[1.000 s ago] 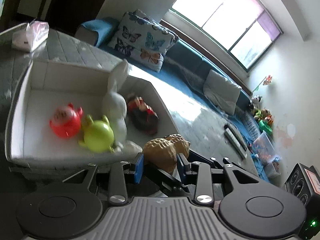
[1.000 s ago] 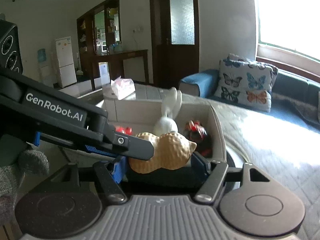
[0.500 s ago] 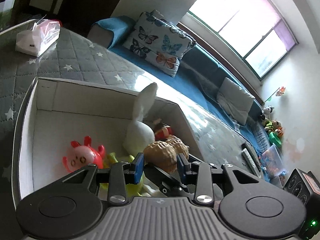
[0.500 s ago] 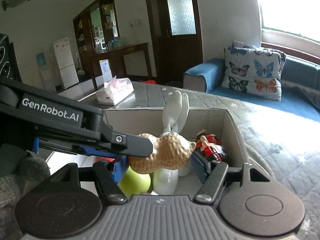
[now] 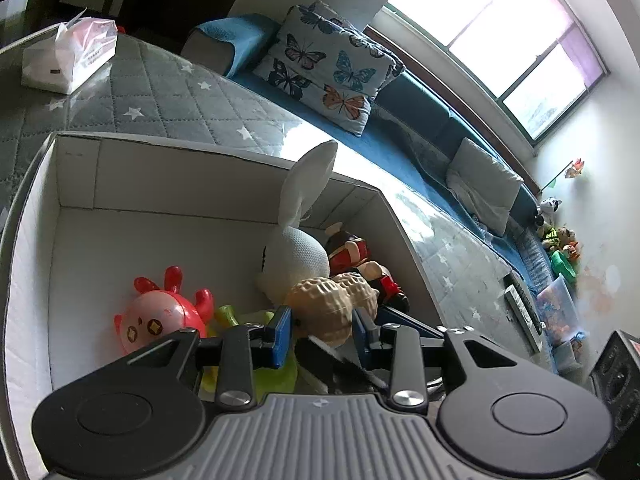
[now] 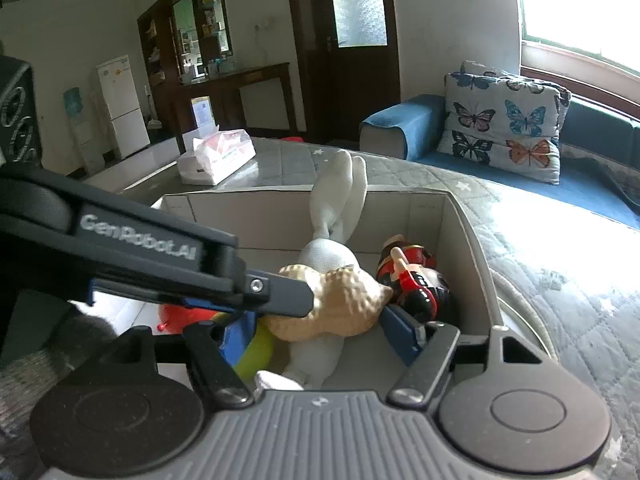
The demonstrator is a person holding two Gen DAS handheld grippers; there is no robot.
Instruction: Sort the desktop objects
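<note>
Both hand-held grippers are now lower over the white box [image 5: 36, 208], grasping the peanut toy [image 5: 334, 300] jointly.
Left hand-held gripper [image 5: 322, 330] and right hand-held gripper [image 6: 320, 330] are clenching it; releasing evenly beside the rabbit [image 5: 296, 248] is advisable.

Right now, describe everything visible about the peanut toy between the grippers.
The peanut toy is tan, with a dimpled, netted shell, two lobes and a narrower waist; it looks like moulded plastic or rubber. It lies roughly level above the white box, over the white rabbit toy. The left gripper and the right gripper each clamp it with blue pads.
</note>
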